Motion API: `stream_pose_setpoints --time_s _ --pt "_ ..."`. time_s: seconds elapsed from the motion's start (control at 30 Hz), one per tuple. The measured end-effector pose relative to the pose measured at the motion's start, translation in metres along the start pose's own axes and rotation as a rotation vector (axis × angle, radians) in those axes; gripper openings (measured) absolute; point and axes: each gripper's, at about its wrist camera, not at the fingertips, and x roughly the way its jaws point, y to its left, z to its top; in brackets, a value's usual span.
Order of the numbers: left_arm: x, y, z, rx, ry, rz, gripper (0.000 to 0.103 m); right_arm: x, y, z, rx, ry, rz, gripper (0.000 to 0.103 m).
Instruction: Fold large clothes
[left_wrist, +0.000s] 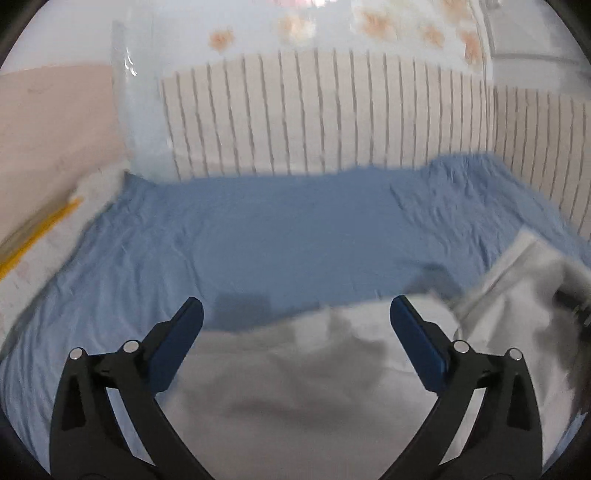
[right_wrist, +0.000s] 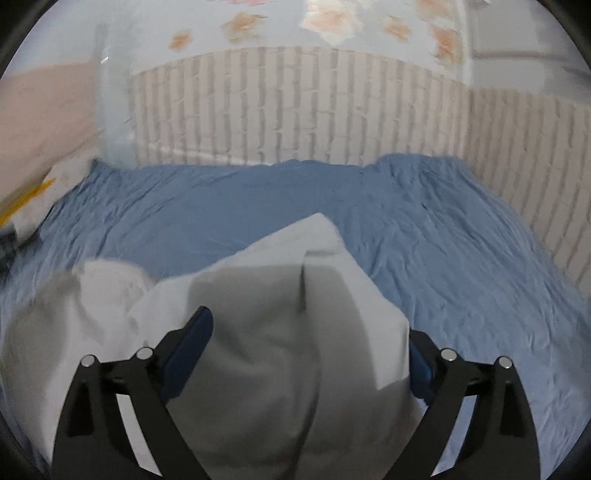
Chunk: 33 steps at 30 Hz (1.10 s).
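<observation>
Though its far finger sits half hidden, white garment (right_wrist: 280, 332) between spread right fingers (right_wrist: 310, 332); left fingers (left_wrist: 295, 317) wide.

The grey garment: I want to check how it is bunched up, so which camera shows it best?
The right wrist view: the grey garment rises in a peaked heap between the open fingers of the right gripper, folds visible, on the blue sheet. The left wrist view shows only a flatter, blurred stretch under the open left gripper.

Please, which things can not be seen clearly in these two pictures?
- Right wrist view: the pale grey cloth garment covers the right gripper, hiding one fingertip and any grasp.
- Left wrist view: motion blur smears the garment's raised part; the frame edge cuts it.
- What kind of garment it is: unclear.
</observation>
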Motion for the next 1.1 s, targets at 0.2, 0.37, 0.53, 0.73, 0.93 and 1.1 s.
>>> stream_pose_setpoints --time_s 0.2,0.37,0.53,0.73,0.93,1.1 --pt "0.067 0.015 -0.039 -0.144 0.141 -0.061 0.099 -0.006 0.005 0.007 -0.084 0.005 -0.162 0.096" --pt "0.075 0.011 -0.045 -0.149 0.107 -0.113 0.100 -0.055 -0.001 0.028 -0.056 -0.250 -0.333 0.101" --pt "0.029 0.047 -0.049 -0.216 0.102 -0.113 0.100 -0.019 0.050 0.014 -0.155 -0.110 0.079 0.101" --pt "0.016 0.064 -0.063 -0.186 0.131 0.029 0.100 0.040 0.073 -0.027 -0.136 0.072 0.118 0.101" --pt "0.065 0.076 -0.080 -0.192 0.191 0.095 0.100 0.073 0.038 -0.037 -0.176 0.093 0.034 0.101" --pt "0.101 0.059 -0.075 -0.031 0.160 0.141 0.100 0.127 0.008 -0.023 -0.062 0.158 0.072 0.101"
